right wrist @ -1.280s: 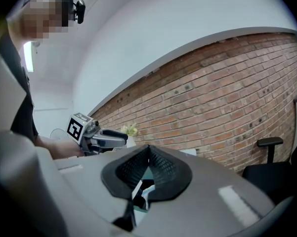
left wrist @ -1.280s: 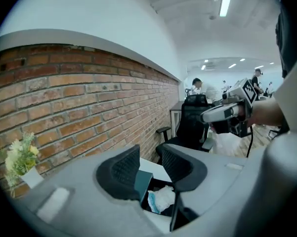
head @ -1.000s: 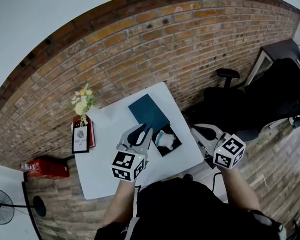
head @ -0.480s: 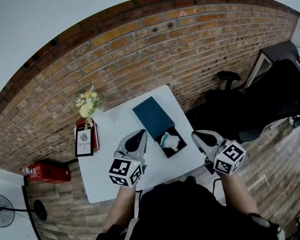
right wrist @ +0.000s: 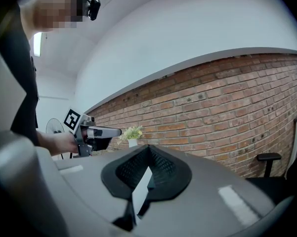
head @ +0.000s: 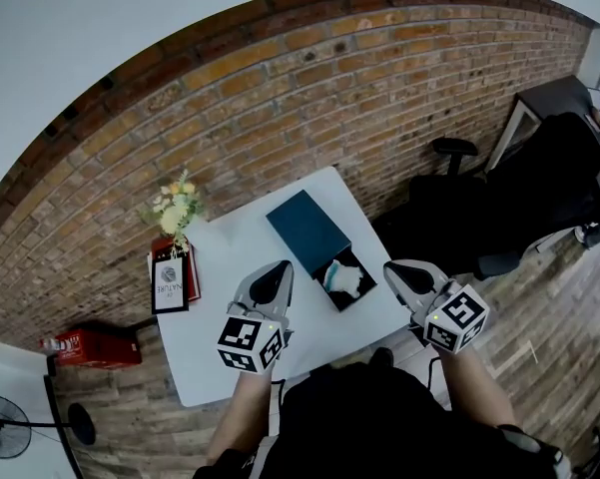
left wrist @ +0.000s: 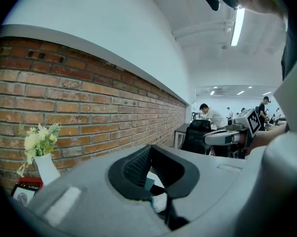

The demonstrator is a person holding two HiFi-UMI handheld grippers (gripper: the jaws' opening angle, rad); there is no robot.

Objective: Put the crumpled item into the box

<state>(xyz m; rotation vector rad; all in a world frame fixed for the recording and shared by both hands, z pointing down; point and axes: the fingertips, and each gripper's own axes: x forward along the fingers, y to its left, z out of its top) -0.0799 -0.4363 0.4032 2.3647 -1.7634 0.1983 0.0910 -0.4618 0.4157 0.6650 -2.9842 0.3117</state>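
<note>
Crumpled white item [head: 345,279] lies inside the small black box [head: 335,300], which stands open on the white table [head: 220,267] near its right edge. A dark teal lid [head: 307,232] lies flat just beside the box, on the wall side; whether the two touch I cannot tell. Some pale blue shows on the item, but it is too small to say what it is made of. The left gripper [head: 278,269] hovers over the table just left of the box, its jaws pressed together with nothing between them. In its own view only a white scrap and a bit of teal show under the jaw tips. The right gripper [head: 393,268] hangs beyond the table's right edge, also closed and empty. A vase of flowers [head: 175,206] stands at the far left corner. The person's body hides the near edge of the table.
</note>
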